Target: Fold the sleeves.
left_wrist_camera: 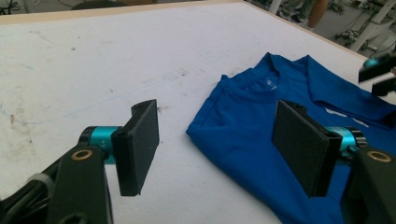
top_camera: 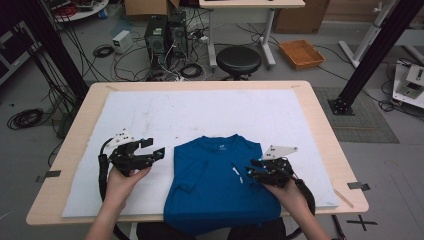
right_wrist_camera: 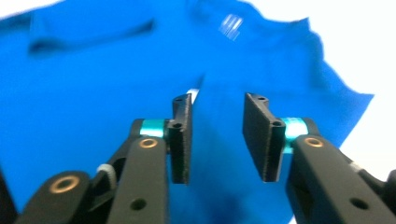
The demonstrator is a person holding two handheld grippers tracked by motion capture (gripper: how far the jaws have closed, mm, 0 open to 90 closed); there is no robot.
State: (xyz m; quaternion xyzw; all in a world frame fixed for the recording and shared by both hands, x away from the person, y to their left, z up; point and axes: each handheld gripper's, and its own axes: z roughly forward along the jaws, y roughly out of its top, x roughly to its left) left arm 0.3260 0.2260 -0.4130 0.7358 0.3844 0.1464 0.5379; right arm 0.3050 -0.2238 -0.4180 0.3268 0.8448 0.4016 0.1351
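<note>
1. T-shirt: a blue one, lying front up on the white sheet that covers the tabletop, near the edge closest to the person. Its collar points toward the far side, and its hem hangs over the near edge.
2. Both sleeves look folded in over the body, so the shirt forms a narrow, nearly straight-sided shape. A small white mark shows on the chest.
3. Left tool: held in the person's left hand, just beside the shirt's left edge and over bare white sheet. In the left gripper view its jaws stand wide apart with nothing between them; the left tool hovers over the sheet and the shirt's shoulder corner.
4. Right tool: held in the right hand, over the shirt's right side near the folded sleeve. In the right gripper view the right tool has its jaws partly apart, the pads clear of the blue cloth below.
</note>
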